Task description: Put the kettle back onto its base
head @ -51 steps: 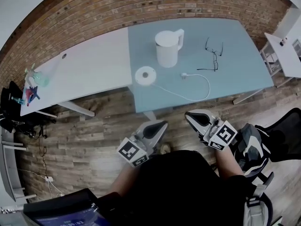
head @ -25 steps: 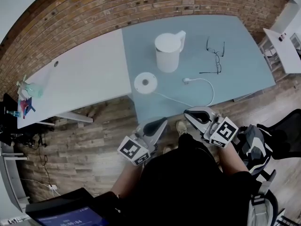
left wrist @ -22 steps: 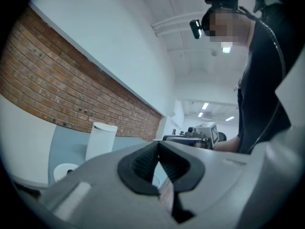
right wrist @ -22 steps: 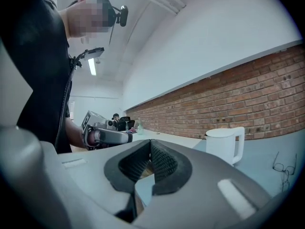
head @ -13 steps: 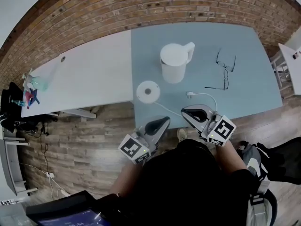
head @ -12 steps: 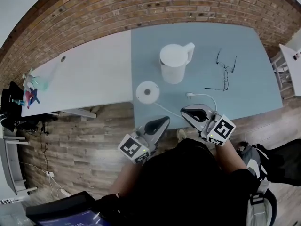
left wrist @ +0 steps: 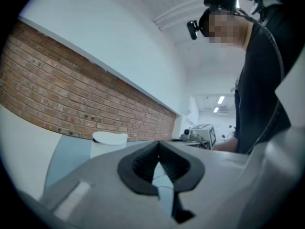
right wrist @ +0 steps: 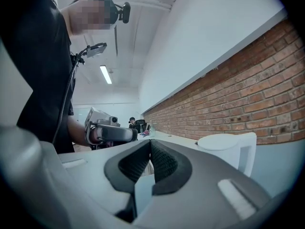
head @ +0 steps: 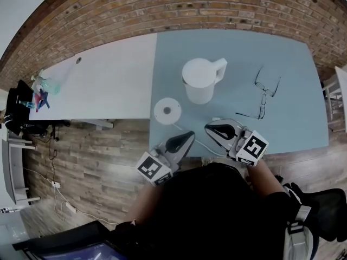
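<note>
The white kettle (head: 200,80) stands upright on the blue table (head: 293,64), off its round white base (head: 167,111), which lies to its front left. Both grippers hover at the table's front edge, short of both things. My left gripper (head: 181,141) is shut and empty, just in front of the base. My right gripper (head: 217,130) is shut and empty, in front of the kettle. The left gripper view shows shut jaws (left wrist: 158,149) with the kettle (left wrist: 108,144) beyond. The right gripper view shows shut jaws (right wrist: 150,147) and the kettle (right wrist: 228,151) to the right.
A white cable (head: 190,133) runs from the base toward the grippers. Black glasses (head: 264,99) lie right of the kettle. A white table (head: 97,85) adjoins on the left, with small items (head: 40,91) at its far end. A brick wall (head: 162,10) is behind.
Both grippers have come forward from over the wooden floor to the blue table's front edge, staying shut. The kettle and base have not moved on the table.
</note>
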